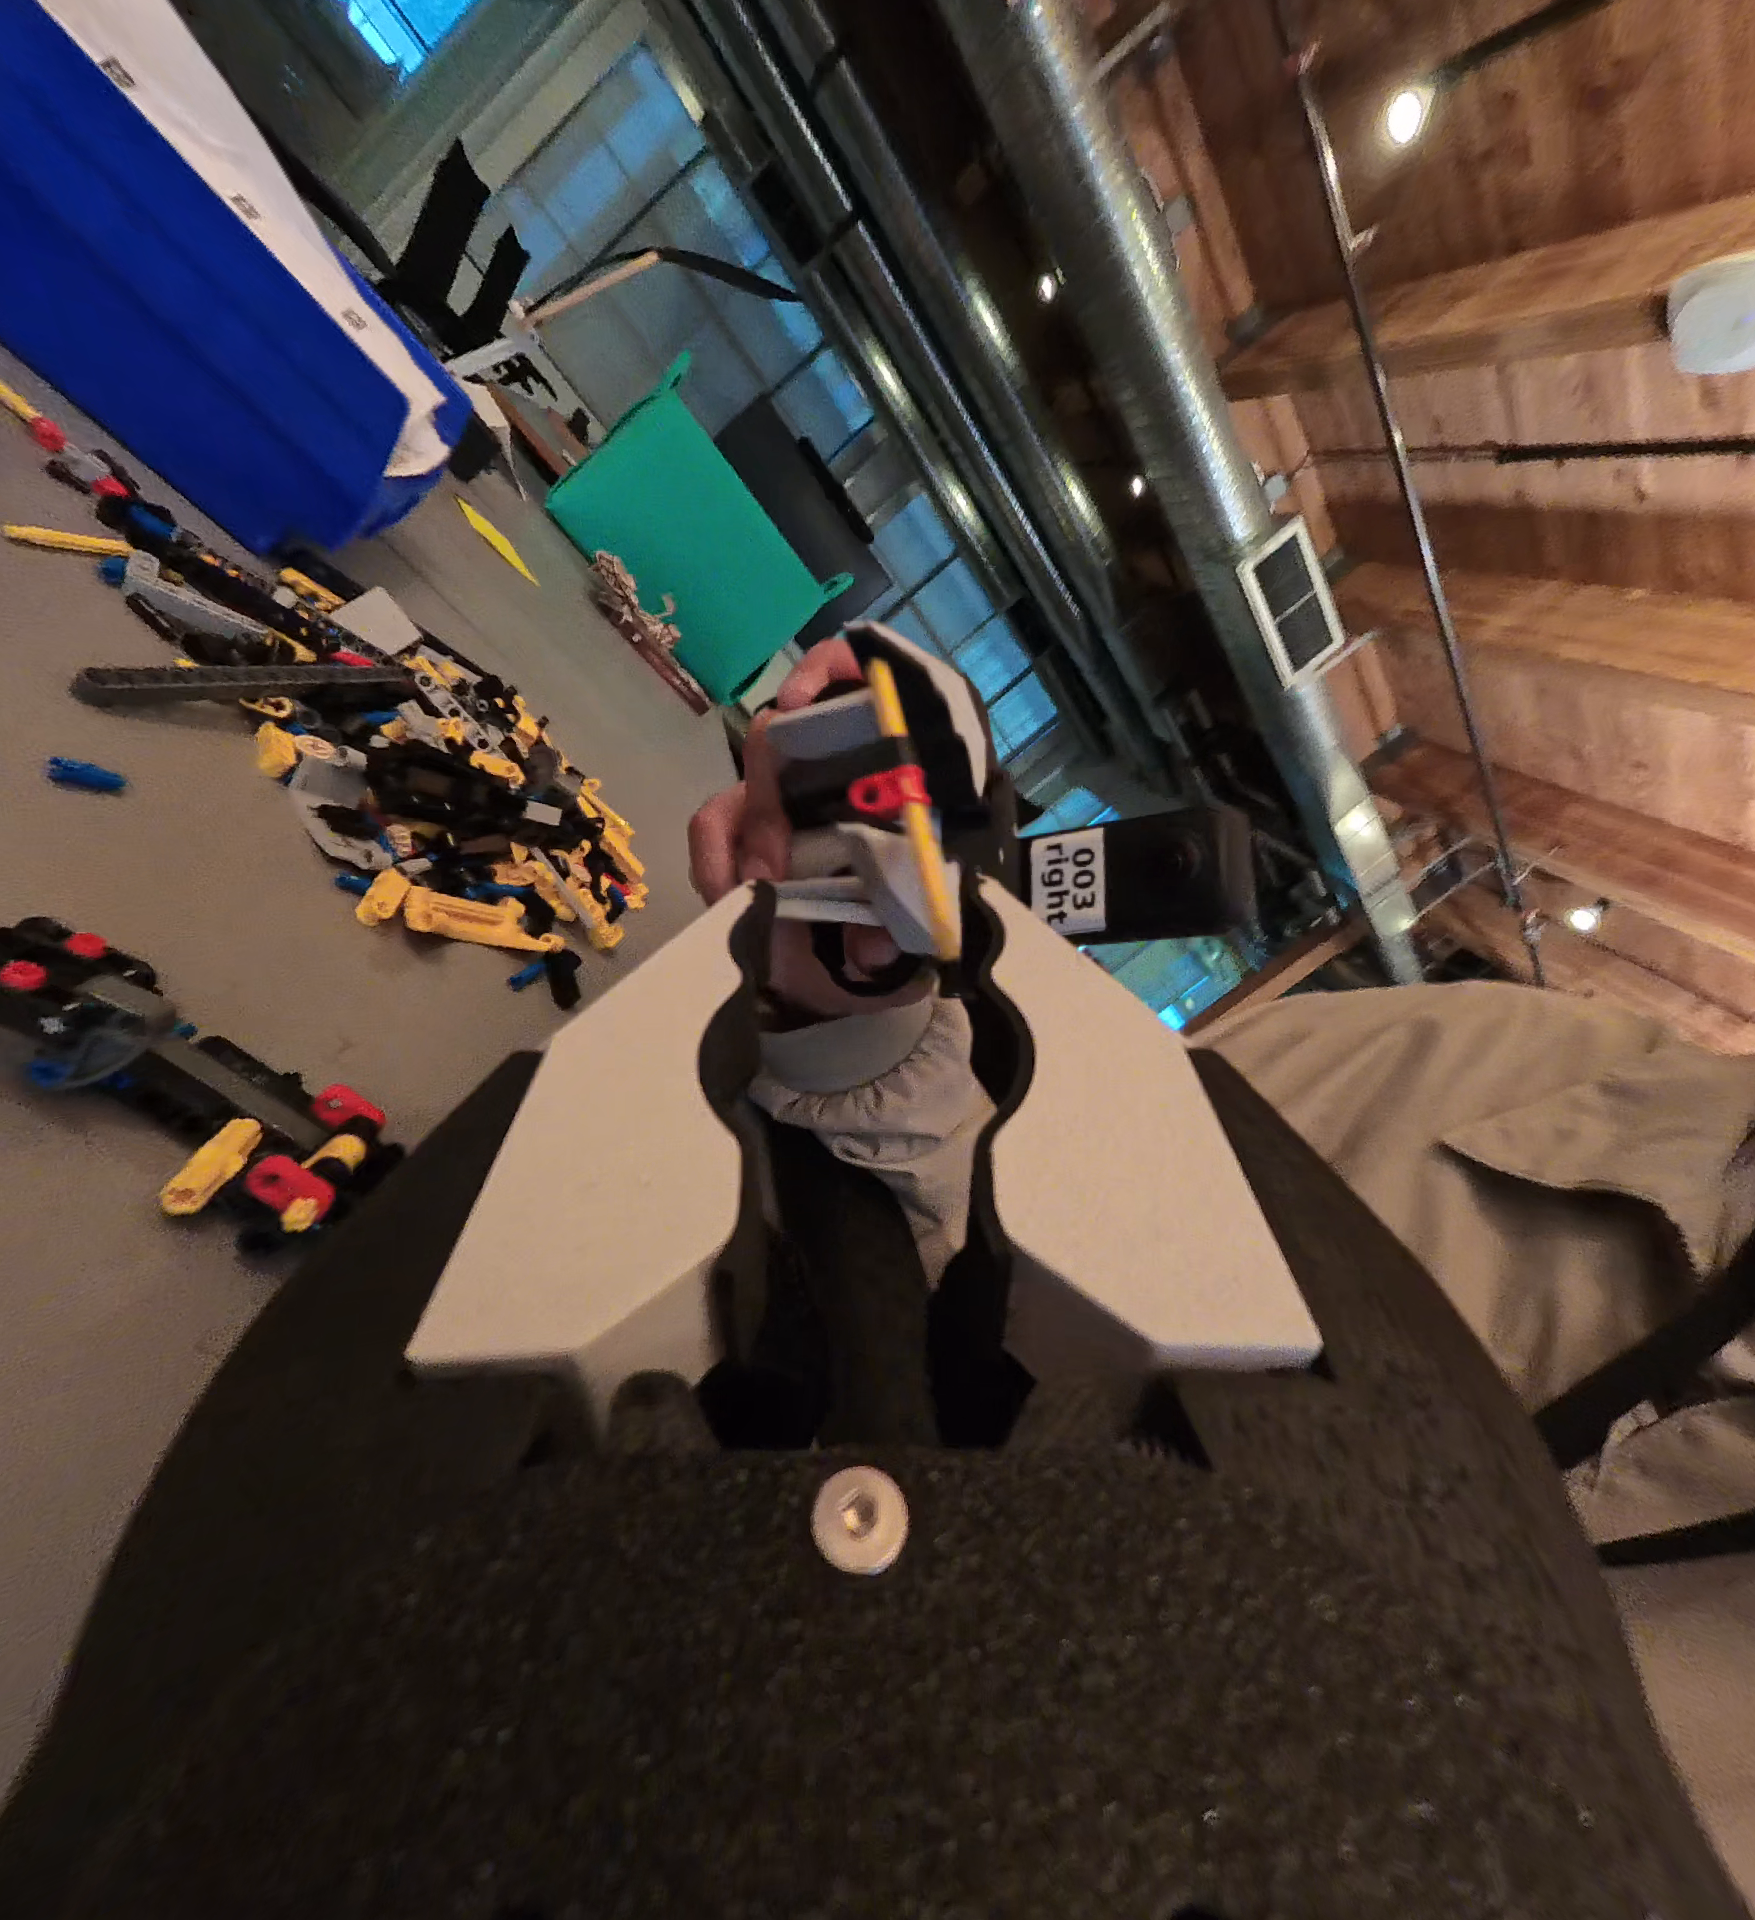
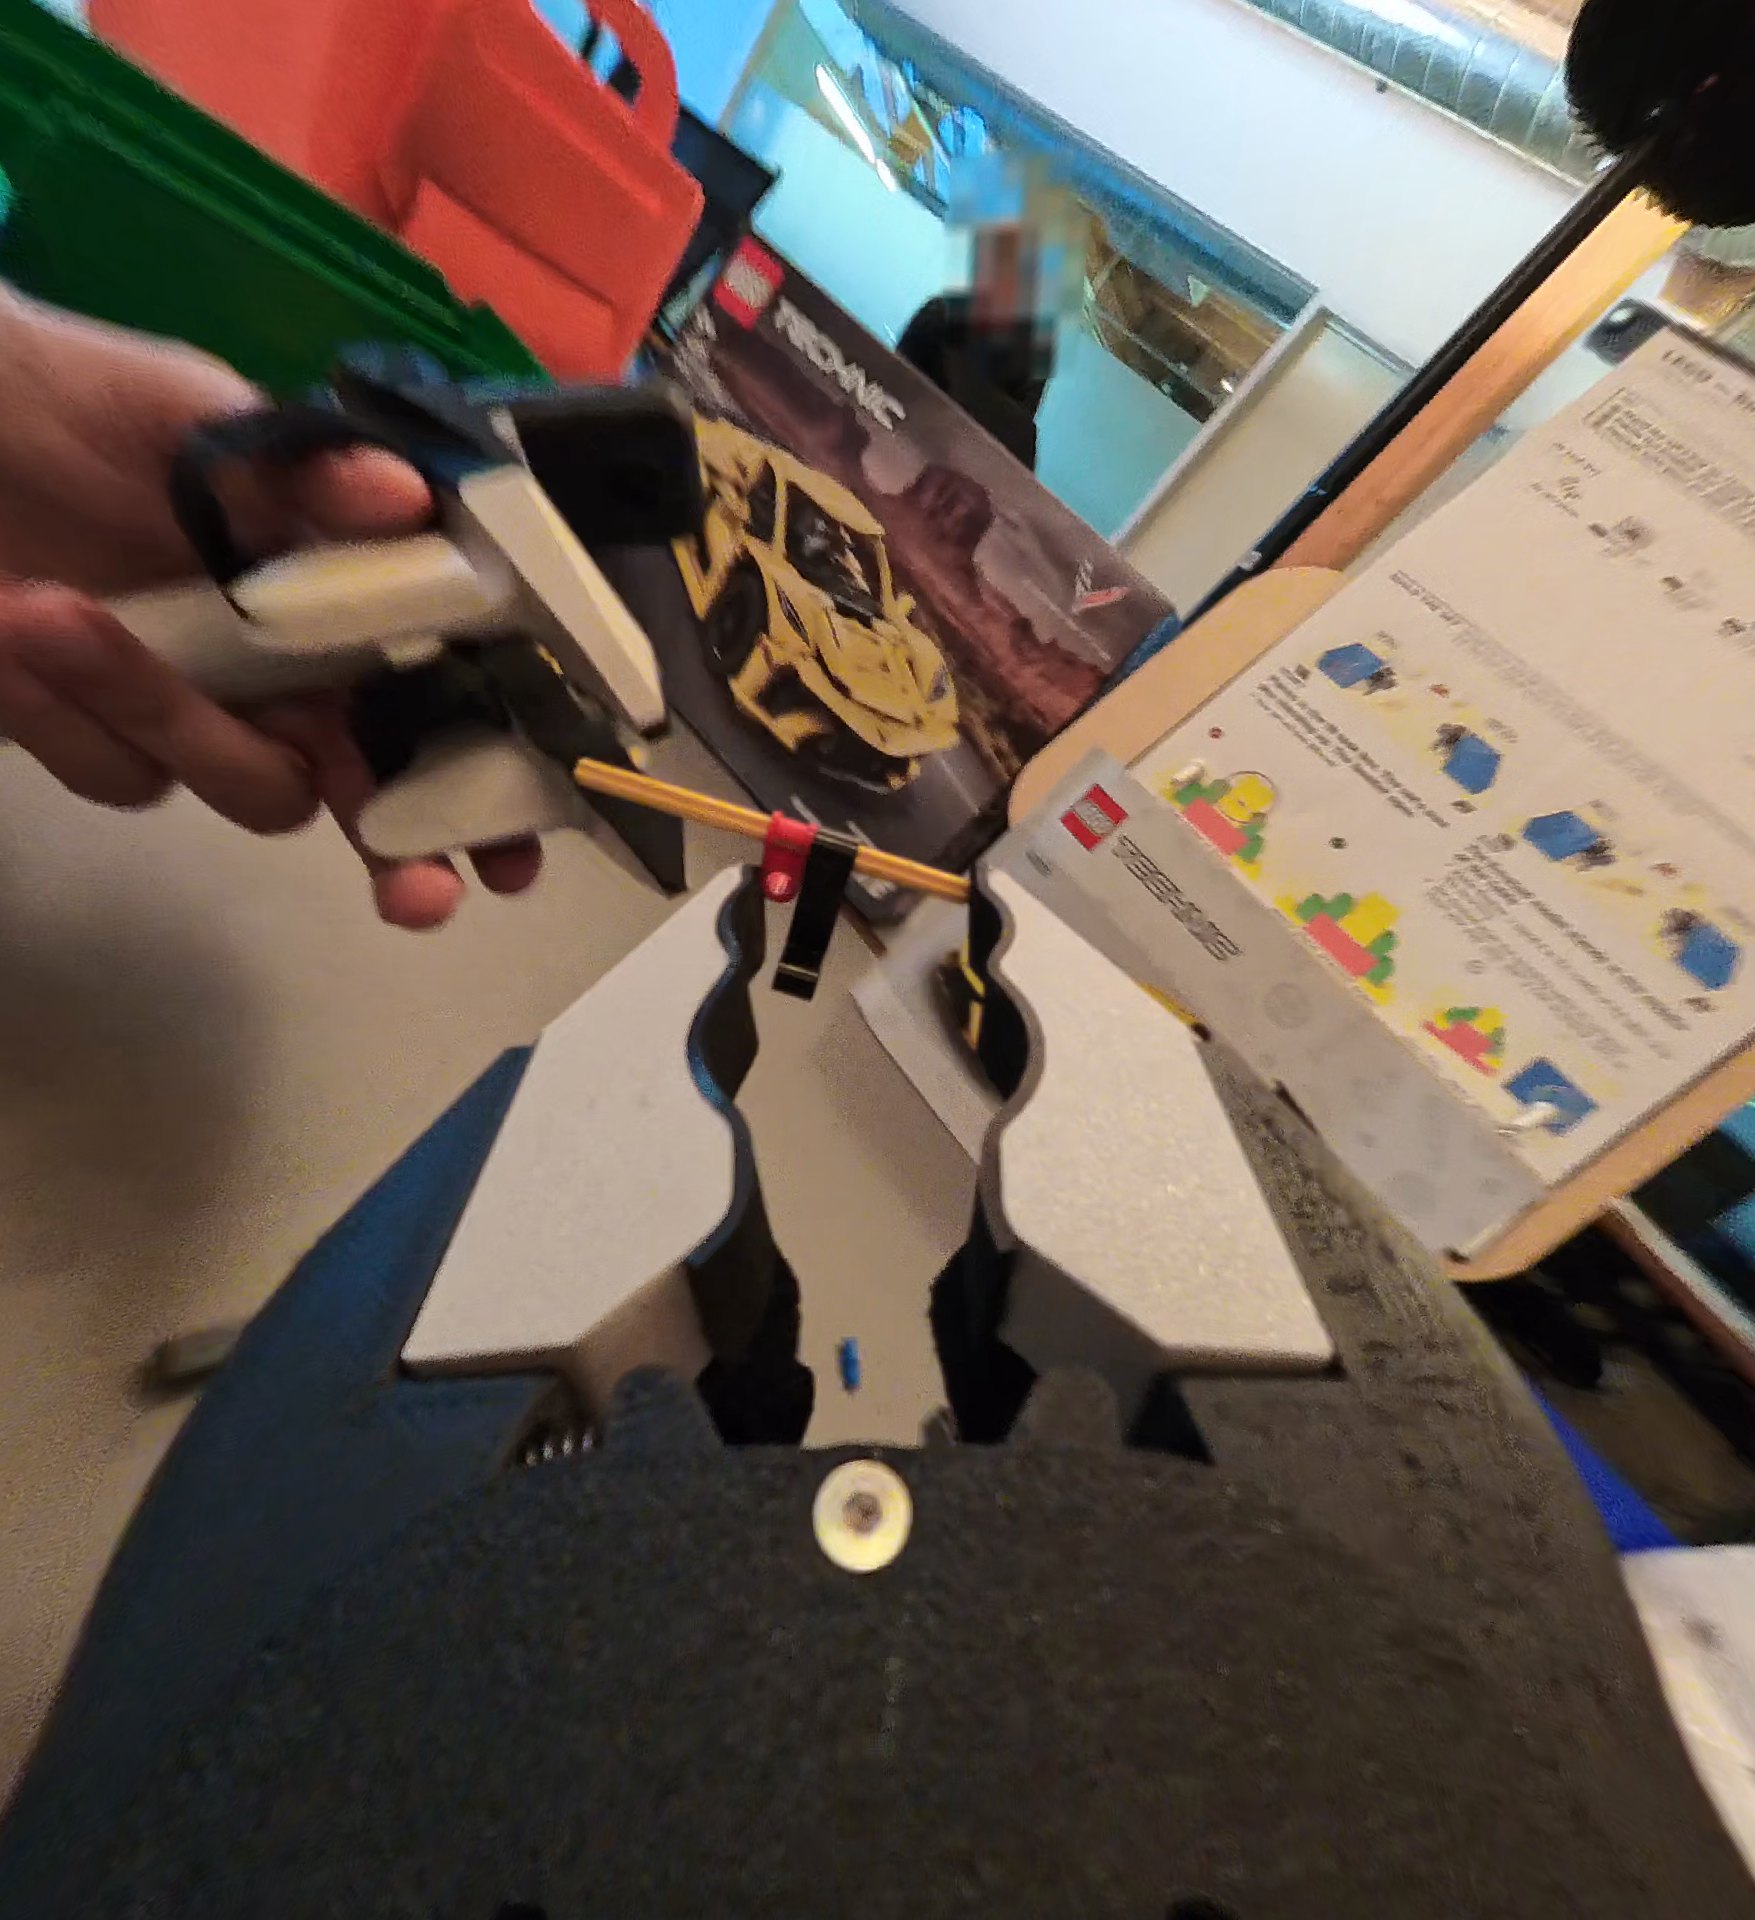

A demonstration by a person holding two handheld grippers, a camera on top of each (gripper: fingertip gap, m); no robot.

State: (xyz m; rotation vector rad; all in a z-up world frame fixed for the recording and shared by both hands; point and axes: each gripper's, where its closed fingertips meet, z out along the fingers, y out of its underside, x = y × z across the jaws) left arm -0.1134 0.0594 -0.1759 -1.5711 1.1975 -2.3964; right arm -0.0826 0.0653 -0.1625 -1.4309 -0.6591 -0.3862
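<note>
Our left claw (image 1: 871,909) lies rolled onto its side, so the grey worktop (image 1: 42,1351) runs up the left of its view and the wooden ceiling up the right. It points roughly level, straight at the right claw. Its two white fingers stand apart, with a clear gap between their wavy black pads.

A thin yellow axle (image 1: 912,810) crosses just ahead of it. The axle's near end meets the inner tip of the finger on the right of this view. A red connector (image 1: 885,795) sits on the axle, beside a black piece (image 2: 808,930) that hangs from it.

Our right hand (image 1: 743,831) wraps the right claw's handle, and a pale sleeve cuff (image 1: 873,1081) shows between the left claw's fingers.

From the right wrist, our right claw (image 2: 862,894) is parted about as widely. The axle spans across its tips: one end touches the tip of the finger on the right of that view, and the other reaches into the left claw's fingers. We cannot tell which claw bears the axle, since neither pair of fingers looks closed on it.

Our left hand (image 2: 73,540) grips its handle from the left, with a finger through the black trigger loop.

On the worktop lie a pile of yellow, black and grey building pieces (image 1: 457,790) and a part-built black assembly (image 1: 125,1039), well apart from both claws. A box with a yellow car on it (image 2: 831,592) and a printed sheet on a wooden board (image 2: 1475,779) stand beyond the right claw.
</note>
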